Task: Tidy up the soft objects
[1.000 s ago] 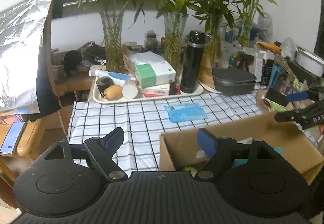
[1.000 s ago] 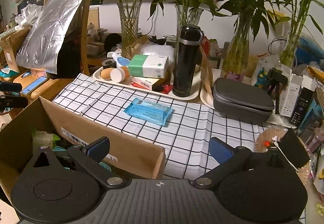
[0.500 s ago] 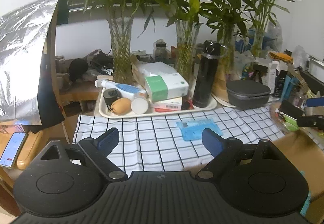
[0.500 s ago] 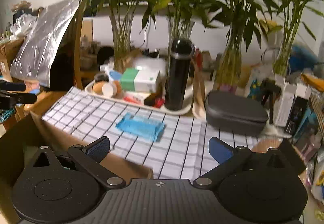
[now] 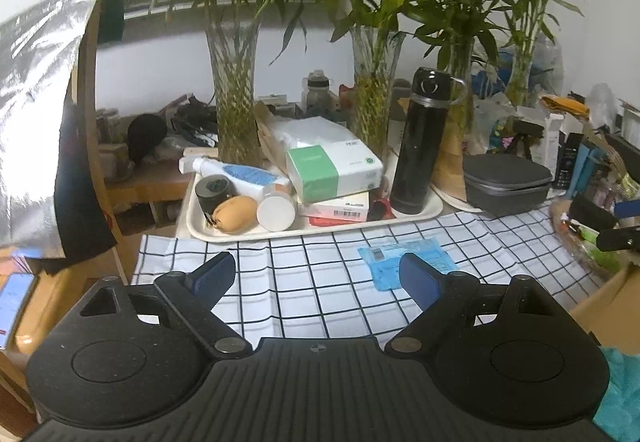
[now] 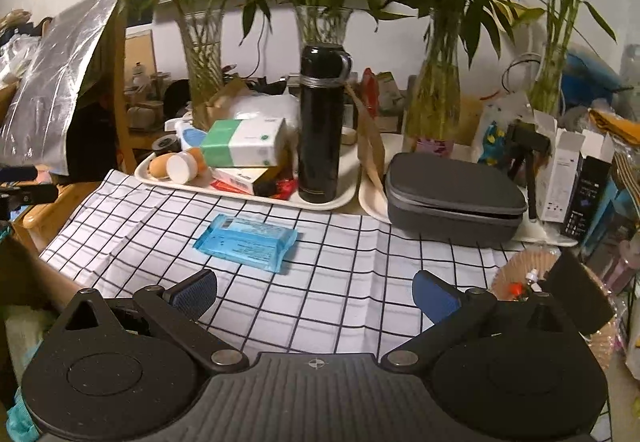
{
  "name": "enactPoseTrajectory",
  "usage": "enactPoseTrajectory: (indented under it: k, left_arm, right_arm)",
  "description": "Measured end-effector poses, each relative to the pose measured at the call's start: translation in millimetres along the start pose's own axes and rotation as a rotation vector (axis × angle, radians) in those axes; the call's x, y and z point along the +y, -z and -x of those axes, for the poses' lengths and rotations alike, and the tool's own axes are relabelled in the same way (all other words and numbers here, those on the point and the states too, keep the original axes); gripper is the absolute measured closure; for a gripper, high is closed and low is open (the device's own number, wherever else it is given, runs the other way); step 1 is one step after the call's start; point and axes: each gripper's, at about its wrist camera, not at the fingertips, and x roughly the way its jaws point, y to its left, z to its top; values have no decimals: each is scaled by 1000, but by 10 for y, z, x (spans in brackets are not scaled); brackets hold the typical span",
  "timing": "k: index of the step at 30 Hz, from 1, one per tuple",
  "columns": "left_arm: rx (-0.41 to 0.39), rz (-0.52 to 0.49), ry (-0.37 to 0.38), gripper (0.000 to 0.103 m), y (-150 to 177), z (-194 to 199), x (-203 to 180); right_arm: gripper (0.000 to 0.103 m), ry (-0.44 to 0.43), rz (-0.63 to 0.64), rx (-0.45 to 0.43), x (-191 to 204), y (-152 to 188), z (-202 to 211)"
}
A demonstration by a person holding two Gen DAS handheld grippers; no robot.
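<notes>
A flat blue pack of wipes (image 5: 390, 260) (image 6: 246, 242) lies on the black-and-white checked cloth (image 5: 304, 274) (image 6: 360, 282). My left gripper (image 5: 316, 276) hovers open over the cloth, and its right finger covers the pack's near corner. My right gripper (image 6: 315, 292) is open too, with the pack ahead and slightly left of it. Nothing sits between either pair of jaws. A cardboard box (image 5: 600, 306) (image 6: 24, 274) shows only at the frame edges, with teal soft stuff (image 5: 620, 382) inside.
Behind the cloth a cream tray (image 5: 320, 230) (image 6: 248, 194) holds a green-and-white tissue pack (image 5: 332, 170), a tall black flask (image 6: 322, 122) and small bottles. A grey zip case (image 6: 456, 198) sits to the right, and glass vases with bamboo (image 5: 234, 98) stand behind. Clutter lines the right edge.
Both grippers have moved forward past the box over the cloth. The box has slid to the frame edges and the blue pack looks closer. The left jaws stand slightly wider.
</notes>
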Motion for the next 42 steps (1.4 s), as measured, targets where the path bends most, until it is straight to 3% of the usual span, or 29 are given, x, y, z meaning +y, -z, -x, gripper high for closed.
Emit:
enactPoseTrajectory:
  k: [12, 15, 19, 25, 32, 37, 42]
  left_arm:
    - [52, 70, 23, 13, 65, -343, 230]
    - [68, 86, 55, 13, 73, -449, 291]
    - [95, 106, 151, 14, 137, -576, 351]
    - [135, -10, 272, 13, 206, -773, 274]
    - [220, -41, 421, 14, 265, -1066, 313]
    - [262, -137, 502, 14, 315, -1199, 209]
    - [271, -275, 572, 27, 407, -1235, 83]
  right_arm:
    - [0, 6, -10, 9, -97, -30, -223]
    - [0, 5, -22, 20, -129, -54, -313]
    - [0, 5, -28, 33, -144, -75, -438]
    - [0, -6, -12, 42, -131, -103, -588]
    - [0, -10, 7, 65, -149, -112, -741]
    - [0, -8, 10, 77, -190, -118, -827]
    - [0, -2, -1, 78, -247, -146, -878]
